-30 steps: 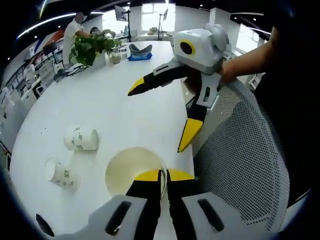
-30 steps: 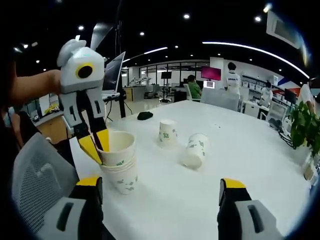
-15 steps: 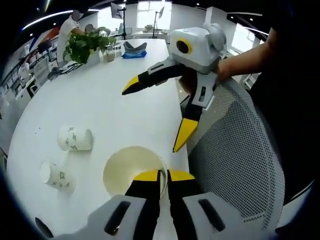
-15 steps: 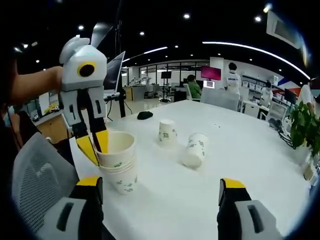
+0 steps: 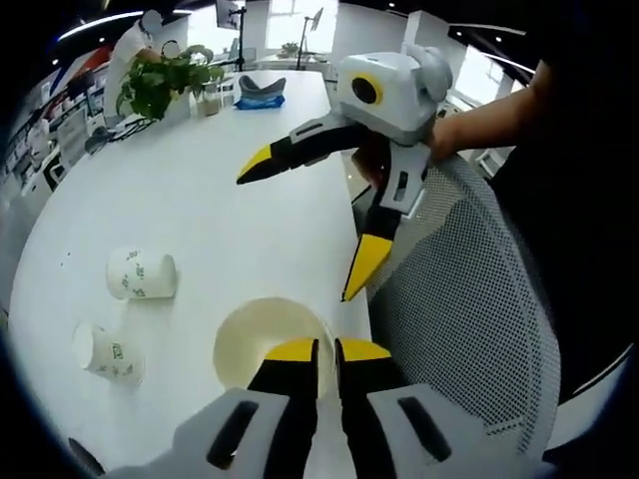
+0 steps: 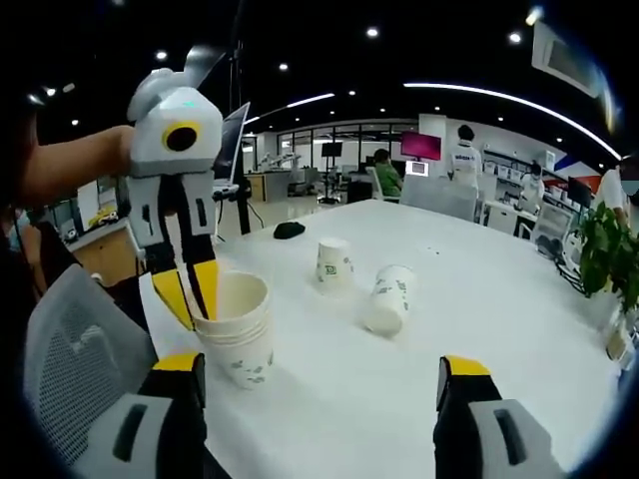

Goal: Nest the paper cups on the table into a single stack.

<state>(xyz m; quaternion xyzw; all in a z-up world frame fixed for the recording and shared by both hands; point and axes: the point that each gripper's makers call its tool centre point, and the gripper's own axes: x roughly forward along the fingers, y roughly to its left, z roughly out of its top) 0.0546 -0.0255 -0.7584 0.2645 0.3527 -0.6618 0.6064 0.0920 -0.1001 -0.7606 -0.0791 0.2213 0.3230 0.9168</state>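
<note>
A nested stack of white paper cups (image 6: 237,336) stands near the table's edge. My left gripper (image 6: 194,295) is shut on the rim of the top cup (image 5: 262,341), pinching its wall from above; in the left gripper view my left gripper (image 5: 327,351) rises from the bottom. An inverted cup (image 6: 334,264) stands farther in, and another cup (image 6: 389,297) lies on its side beside it. In the left gripper view the same two loose cups (image 5: 140,274) (image 5: 105,349) sit at the left. My right gripper (image 6: 321,367) is open and holds nothing; it hovers over the table edge (image 5: 305,225).
A grey mesh chair back (image 5: 469,329) stands against the table edge beside the stack. A potted plant (image 5: 160,85) and a blue item (image 5: 260,100) sit at the table's far end. A small dark object (image 6: 290,231) lies on the table. People stand in the background.
My left gripper has pressed the top cup a little deeper into the stack. My right gripper stays open in place.
</note>
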